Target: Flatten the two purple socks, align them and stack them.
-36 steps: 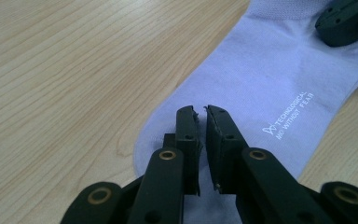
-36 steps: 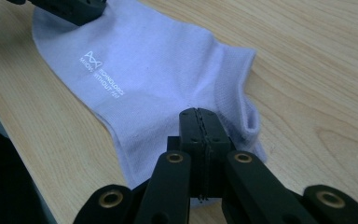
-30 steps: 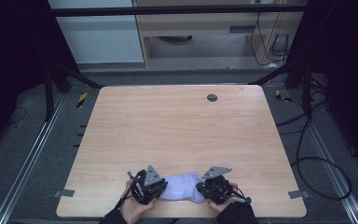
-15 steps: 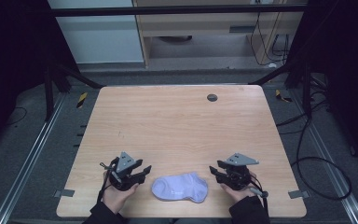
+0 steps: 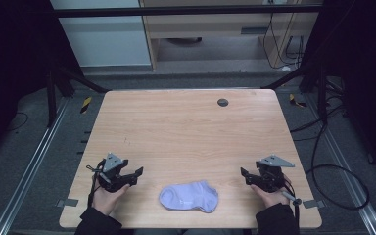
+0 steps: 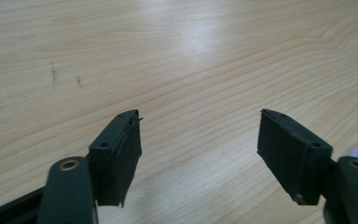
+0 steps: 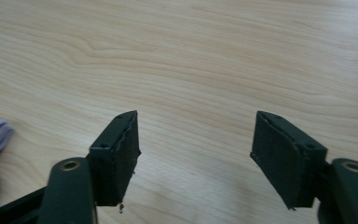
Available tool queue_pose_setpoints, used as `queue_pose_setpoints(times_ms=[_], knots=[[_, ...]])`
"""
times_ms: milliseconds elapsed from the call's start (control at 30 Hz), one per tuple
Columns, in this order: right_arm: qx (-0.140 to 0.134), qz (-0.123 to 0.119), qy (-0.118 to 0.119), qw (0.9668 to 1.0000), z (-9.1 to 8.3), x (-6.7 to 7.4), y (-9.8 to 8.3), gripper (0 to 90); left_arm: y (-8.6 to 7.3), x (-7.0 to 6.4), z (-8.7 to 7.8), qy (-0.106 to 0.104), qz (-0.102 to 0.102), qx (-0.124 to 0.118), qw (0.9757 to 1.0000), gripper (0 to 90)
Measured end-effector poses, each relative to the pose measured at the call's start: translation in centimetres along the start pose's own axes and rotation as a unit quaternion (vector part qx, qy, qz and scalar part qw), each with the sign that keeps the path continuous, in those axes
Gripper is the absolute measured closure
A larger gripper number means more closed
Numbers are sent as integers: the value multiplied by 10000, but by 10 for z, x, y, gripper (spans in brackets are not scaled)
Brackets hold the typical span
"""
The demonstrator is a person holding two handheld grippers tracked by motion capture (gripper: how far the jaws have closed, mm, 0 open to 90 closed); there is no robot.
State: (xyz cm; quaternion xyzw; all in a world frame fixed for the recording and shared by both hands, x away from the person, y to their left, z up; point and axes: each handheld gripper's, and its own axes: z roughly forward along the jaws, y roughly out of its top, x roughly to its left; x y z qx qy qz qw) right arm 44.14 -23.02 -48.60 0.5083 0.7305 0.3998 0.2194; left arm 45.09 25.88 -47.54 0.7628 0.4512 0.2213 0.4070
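Both hands low, jaws just opened, flanking the sock (image 5: 189,196).

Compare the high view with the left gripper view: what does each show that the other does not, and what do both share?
High view alone: the whole lilac sock lying flat between the left gripper and right gripper, both hands, and a dark disc at the far edge. Left gripper view alone: its fingers close up, wide apart, nothing between. Shared: the wooden table and that sock, just a sliver at the gripper view's right edge.
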Motion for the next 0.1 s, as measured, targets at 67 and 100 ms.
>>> queue_pose_setpoints(times_ms=[67, 100], knots=[[3, 61, -67, 10000, -1, -5, -1, 288, -1, 5, 0, 88, -47, 6, 10000, 275], [-29, 48, -119, 9999, -2, -9, -2, 275, -1, 8, 0, 122, -80, 9, 9999, 263]])
